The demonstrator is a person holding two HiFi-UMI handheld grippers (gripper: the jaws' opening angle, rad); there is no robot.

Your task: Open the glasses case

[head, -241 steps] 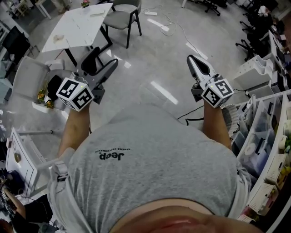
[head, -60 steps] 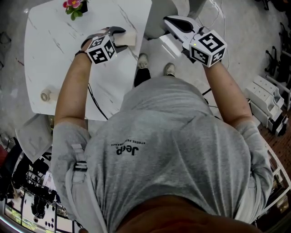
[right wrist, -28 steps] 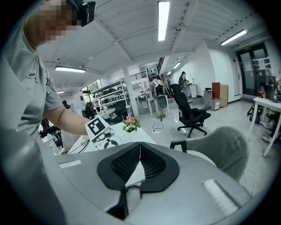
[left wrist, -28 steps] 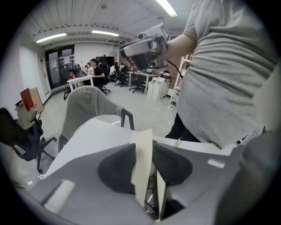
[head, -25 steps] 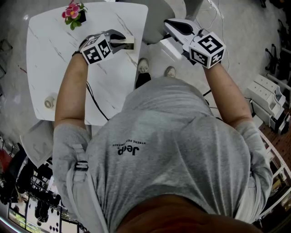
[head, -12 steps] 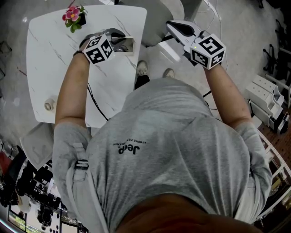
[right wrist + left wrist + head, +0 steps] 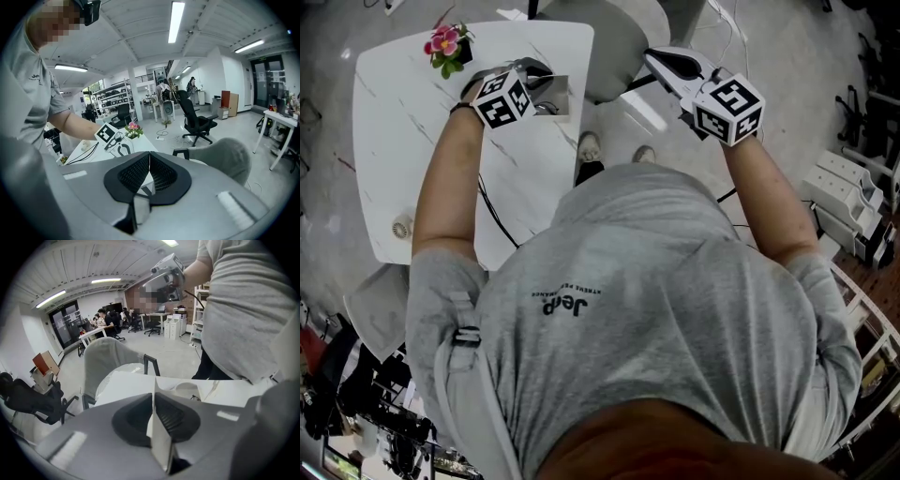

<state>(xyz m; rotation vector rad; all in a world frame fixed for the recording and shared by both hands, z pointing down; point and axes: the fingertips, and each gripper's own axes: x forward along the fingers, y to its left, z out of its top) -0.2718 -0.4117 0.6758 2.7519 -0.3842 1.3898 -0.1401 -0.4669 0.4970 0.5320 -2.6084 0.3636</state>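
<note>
left gripper: left gripper (image 7: 539, 82) is over the white marble-look worktop (image 7: 403, 122). It sits to the side of the pink-flowered pot plant (image 7: 445, 42), towards the person's body.
left jaws: jaws pinched narrow on a thin cream flat panel (image 7: 159, 441) of the pale cream box-shaped glasses case (image 7: 553, 94). The panel runs edge-on between the pads (image 7: 173, 416) and sticks up past the tips.
glasses case: at the worktop edge farthest from the pot plant, on the side by the grey shell chair (image 7: 614, 37). It touches the left jaws. Head view can't confirm how far the lid is up.
right gripper: right gripper (image 7: 654, 56) is off the worktop, well apart from the pot plant. It's above the floor beyond the chair.
right jaws: tips together in the right gripper view (image 7: 149, 155), nothing held between them.
right gripper view: pot plant (image 7: 133, 129) and the left gripper's marker cube (image 7: 107, 132) show side by side on the worktop.
worktop extras: a black cable (image 7: 487, 202) runs along under the left forearm. A small round pale object (image 7: 401, 225) lies near the worktop corner well away from the pot plant, on the person's side.
</note>
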